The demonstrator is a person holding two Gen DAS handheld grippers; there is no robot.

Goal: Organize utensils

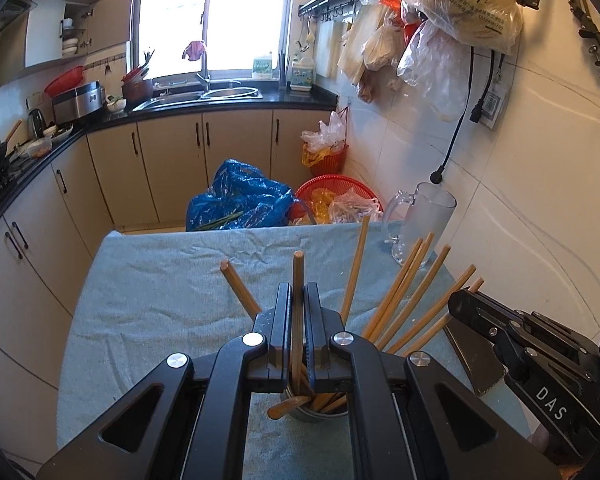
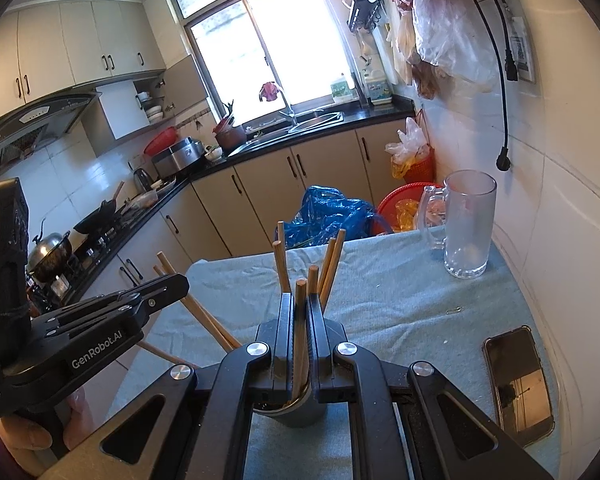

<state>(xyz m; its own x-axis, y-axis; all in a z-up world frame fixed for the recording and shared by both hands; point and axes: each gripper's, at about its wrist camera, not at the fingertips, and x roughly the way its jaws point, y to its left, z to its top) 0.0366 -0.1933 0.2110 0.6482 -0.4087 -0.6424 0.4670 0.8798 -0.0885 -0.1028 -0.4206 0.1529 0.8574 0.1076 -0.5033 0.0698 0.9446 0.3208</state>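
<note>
A grey metal cup (image 1: 320,410) stands on the blue-grey cloth and holds several wooden chopsticks (image 1: 410,286) that fan outward. My left gripper (image 1: 298,292) is shut on one upright chopstick (image 1: 298,276) whose lower end is in the cup. My right gripper (image 2: 299,300) is shut on another upright chopstick (image 2: 300,320) above the same cup (image 2: 300,414). The right gripper also shows at the right of the left wrist view (image 1: 472,304). The left gripper shows at the left of the right wrist view (image 2: 168,284).
A glass mug (image 2: 466,226) stands at the table's far right corner by the tiled wall. A phone (image 2: 518,384) lies at the right edge. A blue bag (image 1: 240,198) and red baskets (image 1: 336,192) sit on the floor beyond the table.
</note>
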